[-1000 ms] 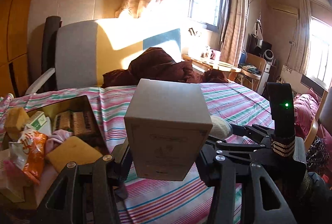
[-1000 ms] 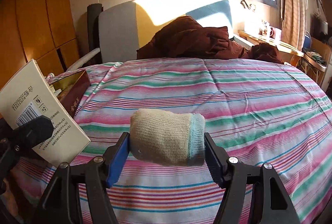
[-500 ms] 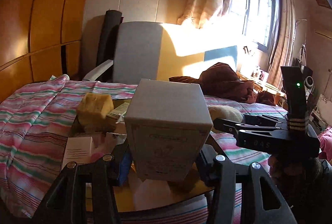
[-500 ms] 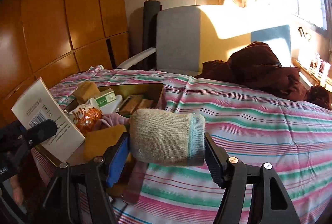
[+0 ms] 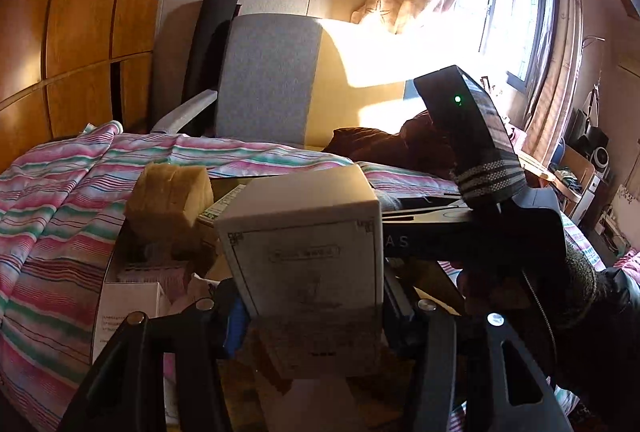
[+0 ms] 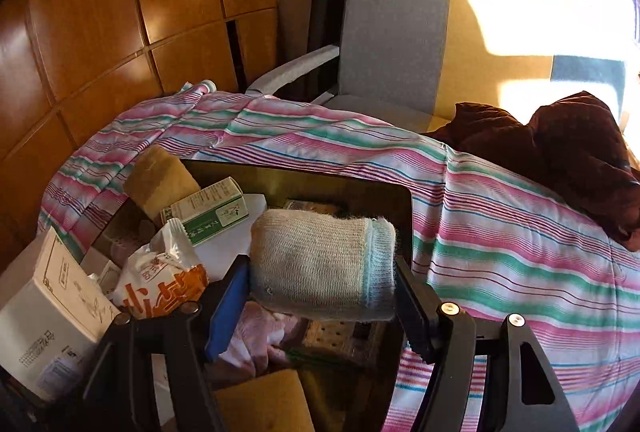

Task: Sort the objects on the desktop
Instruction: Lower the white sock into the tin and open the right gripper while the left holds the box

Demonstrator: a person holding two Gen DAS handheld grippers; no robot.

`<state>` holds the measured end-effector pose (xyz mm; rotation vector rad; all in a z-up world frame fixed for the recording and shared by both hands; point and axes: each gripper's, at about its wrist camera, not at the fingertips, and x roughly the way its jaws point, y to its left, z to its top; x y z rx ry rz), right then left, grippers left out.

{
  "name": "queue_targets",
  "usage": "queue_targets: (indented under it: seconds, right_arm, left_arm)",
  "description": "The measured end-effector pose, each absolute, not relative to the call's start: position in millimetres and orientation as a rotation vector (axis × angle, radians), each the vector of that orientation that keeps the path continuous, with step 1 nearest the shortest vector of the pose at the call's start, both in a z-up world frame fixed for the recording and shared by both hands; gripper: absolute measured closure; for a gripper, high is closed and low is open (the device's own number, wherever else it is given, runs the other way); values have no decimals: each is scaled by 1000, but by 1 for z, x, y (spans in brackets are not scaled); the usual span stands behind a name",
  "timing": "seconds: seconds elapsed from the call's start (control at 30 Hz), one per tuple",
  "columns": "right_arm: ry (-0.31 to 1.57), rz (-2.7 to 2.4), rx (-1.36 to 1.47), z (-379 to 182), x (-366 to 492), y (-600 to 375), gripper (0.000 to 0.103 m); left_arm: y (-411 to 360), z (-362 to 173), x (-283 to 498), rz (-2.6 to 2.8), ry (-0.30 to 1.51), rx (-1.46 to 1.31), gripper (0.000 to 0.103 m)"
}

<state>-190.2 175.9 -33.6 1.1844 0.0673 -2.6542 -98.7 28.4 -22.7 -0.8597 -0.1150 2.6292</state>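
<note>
Grippers both arrive loaded over the tray [image 6: 402, 216], a dark open box on the striped bedspread [image 6: 520, 232] already crowded with goods. The left gripper [image 5: 312, 308] is clamped on a pale carton [image 5: 304, 240], held upright above the tray's near end. The right gripper [image 6: 320, 296] pinches a rolled sock [image 6: 320, 264] lying crosswise between its fingers, hanging above the tray's right side.

The step in hand looks like dropping both items in. To do it well, I would place one at a time — the two tools sit close together, and the right gripper's body already crosses the left view just beside the carton.

The sock is soft and will settle anywhere; the gap below it, over the pink cloth [image 6: 260, 340] and biscuits [image 6: 332, 336], seems the natural spot. Lower it until it touches, then open; a drop from height could roll it over the rim onto the bedspread.

The carton is stiffer and taller. Set upright on the loose pile it would likely topple, so tilting it flat before letting go is safer. Steer clear of the sponge [image 5: 170, 199] and green box [image 6: 206, 211] perched at the far corner, and of the snack bag [image 6: 160, 284], which would crush.
</note>
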Motion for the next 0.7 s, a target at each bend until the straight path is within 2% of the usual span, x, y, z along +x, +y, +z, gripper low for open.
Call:
queue_targets:
  seconds: [0.13, 0.37, 0.7]
  right_arm:
    - [33, -2611, 1256, -41, -203, 180, 32]
    - [-61, -2636, 1165, -28, -185, 193, 30]
    - [-6, -2679, 1058, -18, -145, 190, 30]
  left_arm:
    - [23, -23, -96, 2642, -132, -865, 46]
    - [5, -22, -77, 2686, -156, -851, 40]
    - [-7, -23, -53, 2715, -143, -837, 41]
